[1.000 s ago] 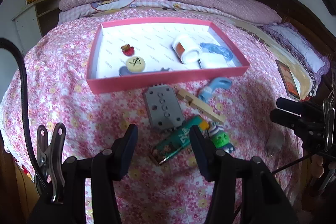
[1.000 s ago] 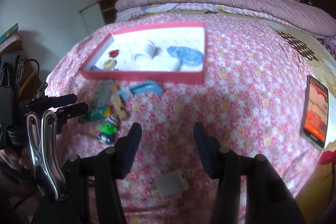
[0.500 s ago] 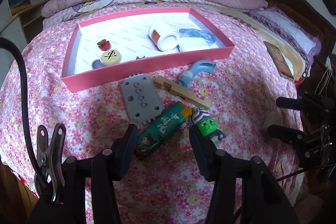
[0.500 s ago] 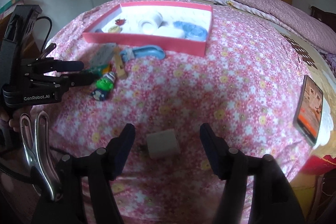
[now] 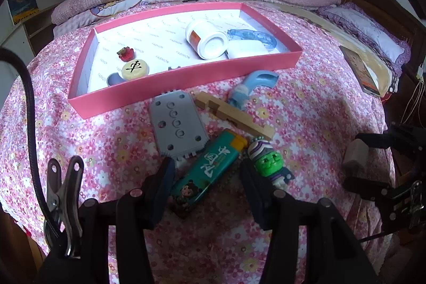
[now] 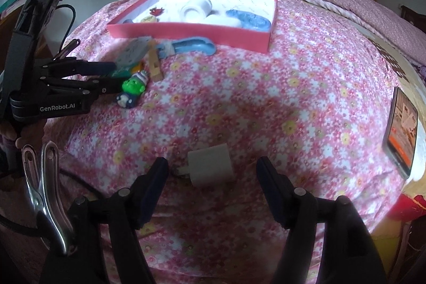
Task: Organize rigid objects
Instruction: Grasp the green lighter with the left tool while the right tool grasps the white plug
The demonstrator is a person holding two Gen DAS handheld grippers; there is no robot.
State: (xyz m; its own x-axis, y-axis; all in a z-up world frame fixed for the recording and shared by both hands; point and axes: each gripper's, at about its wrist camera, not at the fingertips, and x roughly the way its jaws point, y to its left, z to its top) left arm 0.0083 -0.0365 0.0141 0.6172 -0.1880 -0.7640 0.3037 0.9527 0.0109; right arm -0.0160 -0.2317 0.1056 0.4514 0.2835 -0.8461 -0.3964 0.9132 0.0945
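Observation:
A green lighter (image 5: 218,159) lies slantwise on the flowered bedspread between the fingers of my left gripper (image 5: 207,175). The pads stand apart and do not press it. A green-faced toy figure (image 5: 269,164) lies just outside the right-hand finger. In the right wrist view a white charger cube (image 6: 210,164) sits between the wide-open fingers of my right gripper (image 6: 211,167), untouched. The left gripper (image 6: 113,77) shows there at the left. The pink tray (image 5: 186,81) holds a white jar (image 5: 207,40), a blue case (image 5: 253,35), a chess piece (image 5: 134,68) and a small red item (image 5: 125,53).
In front of the tray lie a grey perforated plate (image 5: 177,124), a wooden block piece (image 5: 234,116) and a blue handle (image 5: 253,84). A phone (image 6: 402,129) rests near the bed's right edge. A folded quilt lies behind the tray.
Both grippers have sunk toward the bed. The lighter now lies between the left fingers, the charger between the right ones. The right jaws stand wider than a second ago.

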